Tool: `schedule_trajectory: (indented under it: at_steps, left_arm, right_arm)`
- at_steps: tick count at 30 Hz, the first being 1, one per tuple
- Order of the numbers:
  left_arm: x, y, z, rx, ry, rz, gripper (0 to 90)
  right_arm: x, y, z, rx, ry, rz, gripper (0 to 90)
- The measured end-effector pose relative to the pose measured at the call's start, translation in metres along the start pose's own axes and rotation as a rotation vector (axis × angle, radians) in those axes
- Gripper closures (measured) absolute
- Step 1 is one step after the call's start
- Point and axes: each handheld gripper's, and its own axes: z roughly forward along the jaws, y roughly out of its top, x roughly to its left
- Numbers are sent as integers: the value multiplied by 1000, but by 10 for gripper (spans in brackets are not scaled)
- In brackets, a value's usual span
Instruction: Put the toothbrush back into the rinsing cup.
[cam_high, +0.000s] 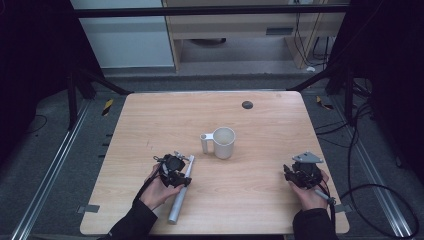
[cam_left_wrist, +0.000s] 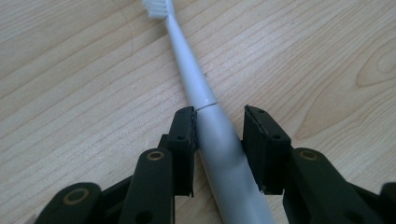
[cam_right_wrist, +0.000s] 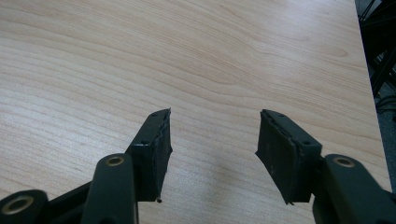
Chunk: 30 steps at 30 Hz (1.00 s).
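Lying on the wooden table (cam_high: 260, 200) near the front edge – electric toothbrush (cam_left_wrist: 210, 135) straddled by the left gripper (cam_left_wrist: 218, 122), one pad touching, the other just clear; right gripper (cam_right_wrist: 212, 135) spread over bare wood. Long axis running away, bristles toward the empty white mug (cam_high: 222, 142).

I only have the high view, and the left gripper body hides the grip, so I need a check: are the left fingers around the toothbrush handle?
Observer: Yes. In the left gripper view the toothbrush handle lies between the left gripper fingers, just below the seam where the brush neck joins.
Operator: Are both pressing on it?
Observer: One finger touches the handle. A thin gap shows at the other, so it is not clamped.
Operator: And the right gripper?
Observer: The right gripper fingers stand open, with only bare table between them.
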Motion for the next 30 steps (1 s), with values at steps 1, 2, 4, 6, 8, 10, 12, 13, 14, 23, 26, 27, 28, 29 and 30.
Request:
schedule_trajectory:
  at_steps: [1,2,4,6,8,10,12,13,14,23,26,27,28,29,30]
  left_arm:
    - [0,0,1,2,-5,2,635]
    - [0,0,1,6,-6,3,635]
    - [-1,0,1,11,-6,7,637]
    - [-1,-1,2,16,-5,15,640]
    - [-1,-1,2,26,-5,23,639]
    - [0,-1,2,33,-7,32,634]
    - [0,-2,4,44,-10,43,626]
    - [0,-2,4,46,-13,44,624]
    - [0,-3,4,50,-19,43,626]
    - [5,-4,4,52,-47,27,664]
    - [7,-4,3,59,-62,19,667]
    - [8,-4,3,60,-65,20,668]
    - [8,-4,3,62,-67,23,668]
    - [8,-5,2,60,-69,28,669]
    - [8,-5,2,60,-69,28,669]
  right_arm:
    - [0,0,0,0,0,0,445]
    - [0,0,0,1,-1,-2,445]
    - [0,0,0,1,-1,-2,445]
    - [0,0,0,1,-1,-2,445]
    - [0,0,1,2,-2,-9,446]
    - [0,0,1,2,-3,-11,445]
    - [0,0,1,3,-4,-12,446]
    - [0,0,1,3,-4,-12,446]
    - [0,0,1,3,-3,-11,445]
    - [0,0,1,6,-4,-13,446]
    - [0,0,1,8,-2,-14,446]
    - [0,0,1,9,-1,-10,447]
    - [0,0,1,9,0,-10,446]
    - [0,-1,1,11,1,-7,447]
    - [-1,-1,1,10,2,-6,447]
